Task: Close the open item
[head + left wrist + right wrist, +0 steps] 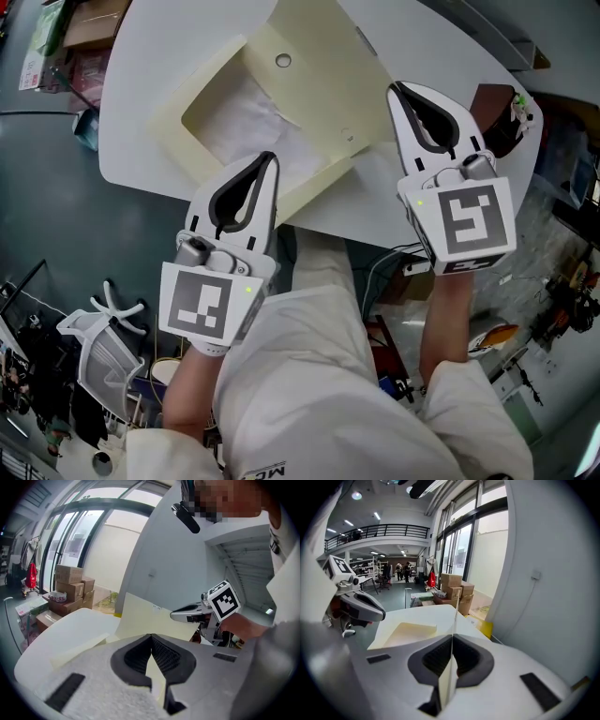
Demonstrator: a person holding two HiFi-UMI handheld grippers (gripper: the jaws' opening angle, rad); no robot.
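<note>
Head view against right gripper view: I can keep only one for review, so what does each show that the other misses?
Only the head view: white paper inside the box, the hole in its lid. Only the right gripper view: the lid's edge clamped edge-on in the right gripper, stacked cartons by the window. Both: the left gripper, the cream box, the white table.
</note>
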